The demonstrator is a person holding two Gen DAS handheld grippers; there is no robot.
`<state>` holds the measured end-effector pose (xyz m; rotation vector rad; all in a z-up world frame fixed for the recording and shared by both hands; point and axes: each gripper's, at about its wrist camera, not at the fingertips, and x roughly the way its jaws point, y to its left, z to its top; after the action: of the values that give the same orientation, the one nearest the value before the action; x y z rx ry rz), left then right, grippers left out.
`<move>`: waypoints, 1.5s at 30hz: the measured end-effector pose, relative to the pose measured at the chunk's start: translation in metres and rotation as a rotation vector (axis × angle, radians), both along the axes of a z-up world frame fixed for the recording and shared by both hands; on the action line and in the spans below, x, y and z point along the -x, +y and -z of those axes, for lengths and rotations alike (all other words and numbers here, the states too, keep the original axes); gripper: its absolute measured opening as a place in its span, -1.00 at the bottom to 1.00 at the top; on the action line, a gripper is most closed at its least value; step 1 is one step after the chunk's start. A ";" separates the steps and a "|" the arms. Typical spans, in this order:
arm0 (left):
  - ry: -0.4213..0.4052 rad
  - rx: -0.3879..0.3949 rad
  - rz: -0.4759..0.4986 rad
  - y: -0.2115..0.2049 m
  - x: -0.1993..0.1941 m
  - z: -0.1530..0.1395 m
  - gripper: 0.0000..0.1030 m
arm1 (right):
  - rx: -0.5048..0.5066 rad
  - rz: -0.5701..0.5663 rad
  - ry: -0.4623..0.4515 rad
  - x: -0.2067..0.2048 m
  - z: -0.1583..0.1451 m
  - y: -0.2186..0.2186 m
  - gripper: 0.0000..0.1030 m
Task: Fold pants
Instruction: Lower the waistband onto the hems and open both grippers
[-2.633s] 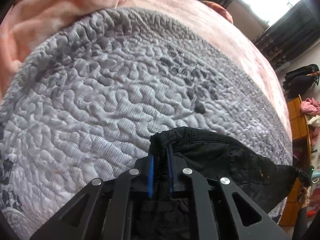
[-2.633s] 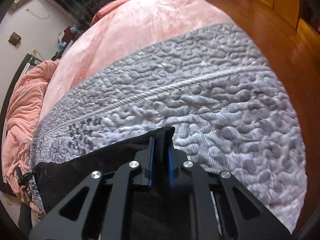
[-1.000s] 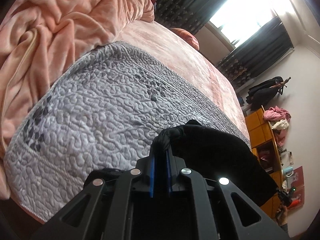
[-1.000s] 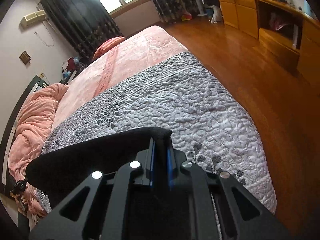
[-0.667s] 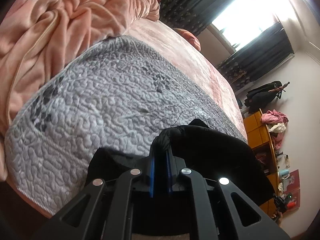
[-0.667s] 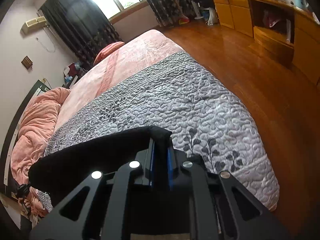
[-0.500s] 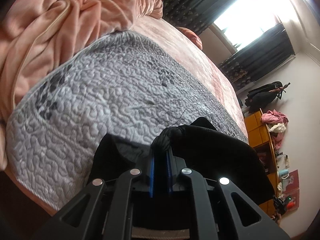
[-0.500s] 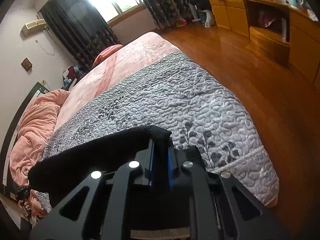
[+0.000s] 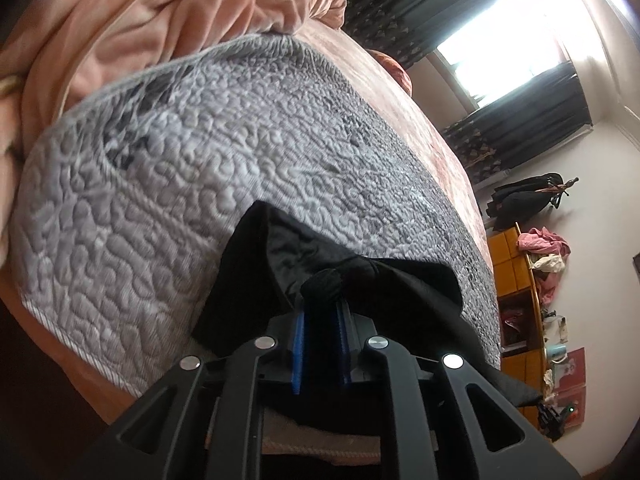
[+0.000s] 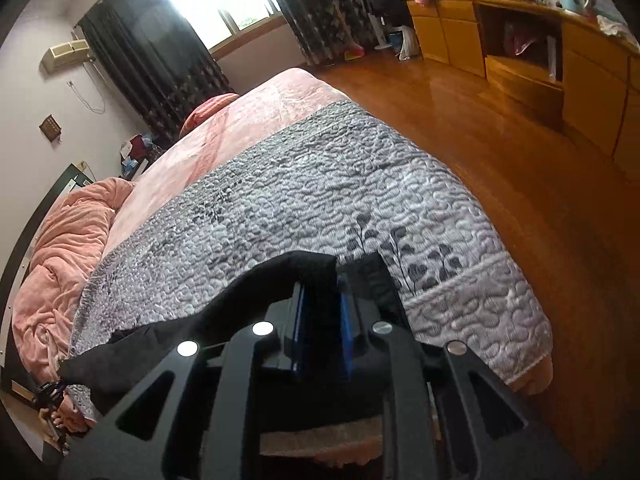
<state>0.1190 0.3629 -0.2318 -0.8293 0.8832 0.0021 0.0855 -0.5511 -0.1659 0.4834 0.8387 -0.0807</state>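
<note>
Black pants [image 9: 400, 292] lie doubled over on the grey quilt [image 9: 180, 200] near the bed's front edge. My left gripper [image 9: 322, 300] has a bunched corner of the pants between its blue pads, and its jaws are opening slightly. In the right wrist view the pants [image 10: 240, 300] sag in a slack band toward the lower left. My right gripper [image 10: 322, 280] has the other corner between its pads, and its jaws are opening too. A lower layer of the pants shows beside each gripper.
A crumpled pink blanket [image 9: 140, 20] is piled at the head of the bed [image 10: 60, 240]. Wooden floor [image 10: 520, 152] and yellow cabinets [image 10: 580, 80] lie to the right of the bed. The quilt's front edge [image 10: 480, 280] is just ahead of the right gripper.
Both grippers have come down and forward with the pants. The taut upper edge has gone slack, a lower layer now shows on the quilt, and the pads stand a little wider apart.
</note>
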 end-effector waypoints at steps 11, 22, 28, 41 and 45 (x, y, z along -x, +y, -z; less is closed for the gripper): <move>0.179 -0.075 -0.016 -0.006 0.041 0.067 -0.77 | -0.030 0.028 0.049 0.030 0.036 0.015 -0.51; 0.056 0.041 -0.200 -0.010 0.083 0.046 0.40 | -0.251 0.211 0.181 0.063 0.111 -0.009 0.19; 0.110 0.029 -0.149 -0.035 0.051 0.057 0.60 | -0.378 0.283 0.189 0.082 0.139 -0.009 0.29; 0.138 -0.110 -0.083 -0.054 -0.001 0.037 -0.64 | -0.523 0.301 0.097 0.087 0.142 -0.009 0.48; 0.174 -0.099 -0.093 -0.053 -0.008 0.048 -0.64 | -0.546 0.313 0.132 0.076 0.159 -0.007 0.48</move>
<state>0.1273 0.3099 -0.2798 -0.7847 0.9984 0.2009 0.0092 -0.5584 -0.3252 1.1329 0.9073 -0.1749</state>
